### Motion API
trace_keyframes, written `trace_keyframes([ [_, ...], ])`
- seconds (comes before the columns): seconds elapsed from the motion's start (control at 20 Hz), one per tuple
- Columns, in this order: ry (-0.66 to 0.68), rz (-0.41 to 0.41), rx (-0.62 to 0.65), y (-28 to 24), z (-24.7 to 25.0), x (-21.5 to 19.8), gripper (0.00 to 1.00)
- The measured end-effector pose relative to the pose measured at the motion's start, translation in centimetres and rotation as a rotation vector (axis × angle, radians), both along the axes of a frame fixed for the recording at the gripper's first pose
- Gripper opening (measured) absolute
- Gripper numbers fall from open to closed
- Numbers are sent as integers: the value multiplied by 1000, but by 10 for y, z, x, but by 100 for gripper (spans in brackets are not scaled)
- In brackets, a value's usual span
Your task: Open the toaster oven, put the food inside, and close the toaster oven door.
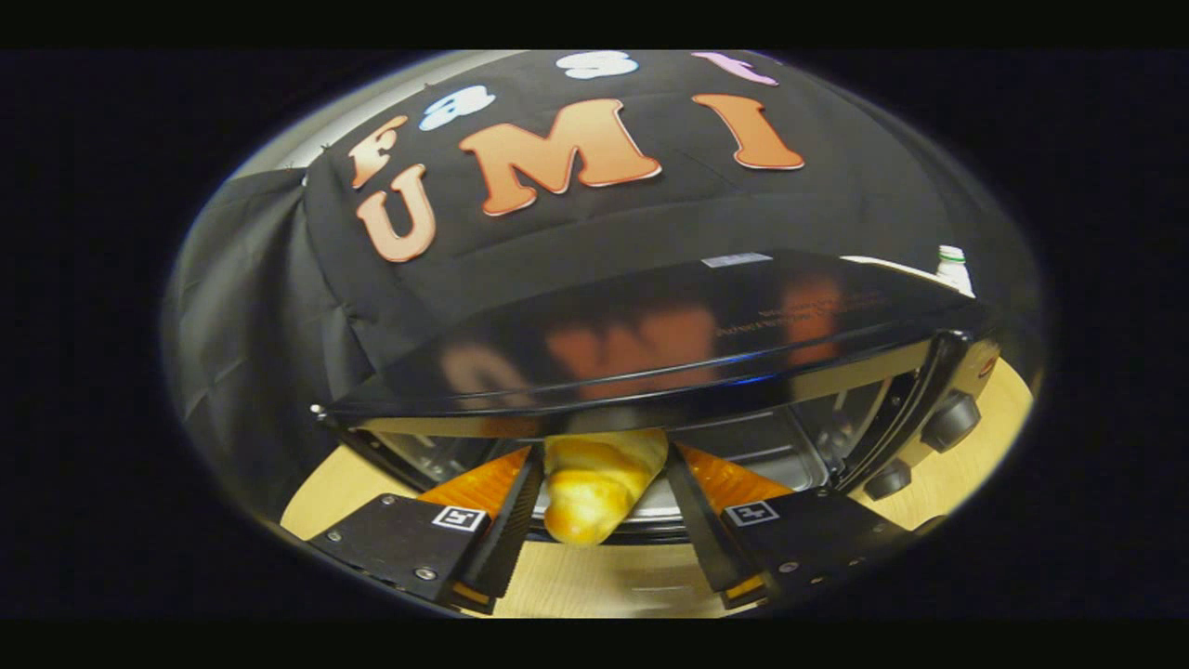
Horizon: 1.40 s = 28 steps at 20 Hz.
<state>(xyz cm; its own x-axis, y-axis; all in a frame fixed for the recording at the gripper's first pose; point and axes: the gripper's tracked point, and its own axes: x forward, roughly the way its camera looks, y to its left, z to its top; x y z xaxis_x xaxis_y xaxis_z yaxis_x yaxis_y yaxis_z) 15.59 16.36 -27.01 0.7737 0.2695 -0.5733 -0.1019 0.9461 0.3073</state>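
one bread roll [594,488] | clamped between both fingers of gripper [599,520] | just before open toaster oven [650,344] mouth | likely light, soft, crushable | grip mid-body, gently

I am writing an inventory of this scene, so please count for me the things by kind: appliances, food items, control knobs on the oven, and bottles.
Toaster oven: 1, its cavity open ahead
Bread roll: 1, between the fingers of the gripper, which press on it
Knobs: 2, upper knob and lower knob
Bottle: 1, behind the oven
Total: 5
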Motion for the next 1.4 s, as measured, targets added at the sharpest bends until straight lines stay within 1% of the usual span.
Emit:
trace_keyframes([
  [0.1,-42,15,12,-5,19,-11,82],
  [0.15,-72,28,13,-8,30,-19,82],
  [0.25,-112,54,-8,-16,44,-42,87],
  [0.35,-123,85,-12,-23,51,-68,91],
  [0.4,-117,108,-2,-24,52,-83,93],
  [0.5,-70,192,41,-17,50,-120,94],
  [0.6,-37,235,41,-21,45,-148,95],
  [0.75,14,254,10,-30,29,-180,95],
  [0.9,96,262,-7,-36,5,-208,95],
  [1.05,152,271,-31,-38,-13,-224,95],
  [1.25,217,264,-35,-33,-33,-220,95],
  [1.4,221,269,-64,-26,-36,-213,94],
])
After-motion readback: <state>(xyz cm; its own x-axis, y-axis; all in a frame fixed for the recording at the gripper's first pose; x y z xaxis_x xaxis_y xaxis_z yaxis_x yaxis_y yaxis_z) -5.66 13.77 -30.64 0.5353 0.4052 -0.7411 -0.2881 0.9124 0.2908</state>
